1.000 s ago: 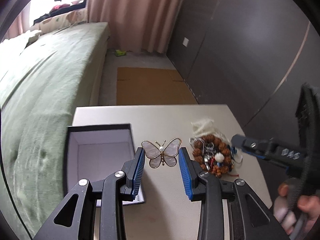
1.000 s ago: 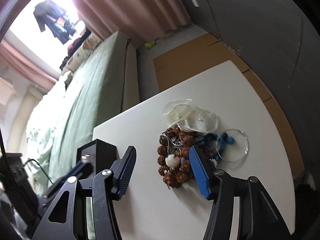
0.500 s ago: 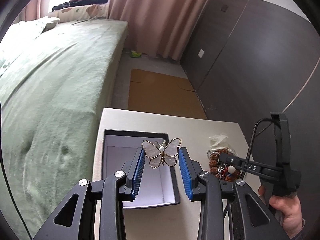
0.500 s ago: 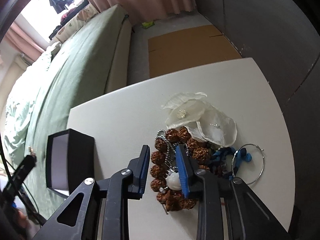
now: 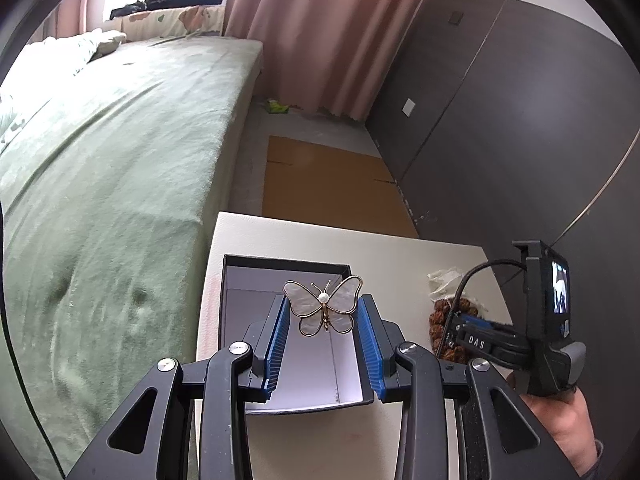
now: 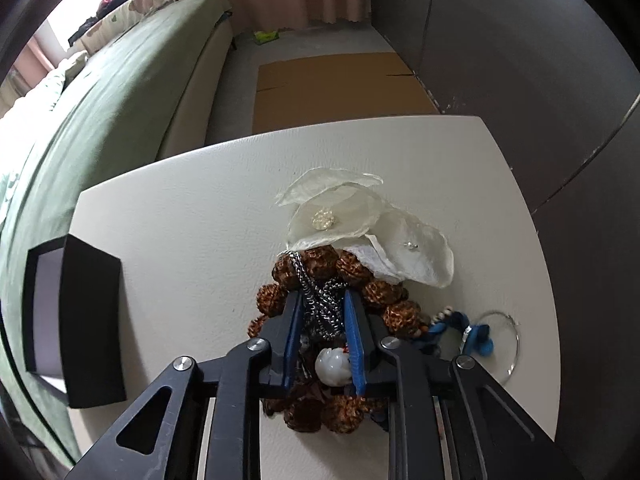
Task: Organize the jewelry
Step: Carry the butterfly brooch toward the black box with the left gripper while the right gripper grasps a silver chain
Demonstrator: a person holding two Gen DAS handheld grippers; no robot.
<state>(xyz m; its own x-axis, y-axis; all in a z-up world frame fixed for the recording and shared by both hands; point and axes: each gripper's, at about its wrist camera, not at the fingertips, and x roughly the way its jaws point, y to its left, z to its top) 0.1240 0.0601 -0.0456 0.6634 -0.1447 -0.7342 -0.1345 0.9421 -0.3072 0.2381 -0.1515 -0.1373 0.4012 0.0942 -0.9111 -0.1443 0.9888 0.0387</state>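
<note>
In the left wrist view, my left gripper (image 5: 323,334) pinched the butterfly brooch (image 5: 323,309) by its wings between the blue pads, just as it had a second earlier. What had changed was the ground below it: a second ago the brooch hung over bare table beside the black box, and now it hung over the open black box (image 5: 280,276), whose pale grey inside showed between my fingers. The box held nothing that I could see. At the right edge, my right hand (image 5: 560,432) had carried the right gripper (image 5: 450,330) down onto the brown bead bracelet (image 5: 440,314), where before it had stood beside the pile.

In the right wrist view, the right gripper (image 6: 322,314) had come from wide open above the pile to nearly together, its jaws closing with the silver chain (image 6: 320,300) between the blue pads. I could not tell whether the pads already pressed on it. The chain lay across the brown bead bracelet (image 6: 360,272), with a white bead (image 6: 334,366) lower between my fingers. Beyond lay cream fabric flowers (image 6: 352,216), and to the right a blue-beaded piece (image 6: 476,336) and a thin wire hoop (image 6: 514,332), all on the white table (image 6: 192,216). The black box (image 6: 88,320) stood well apart at the left edge.
</note>
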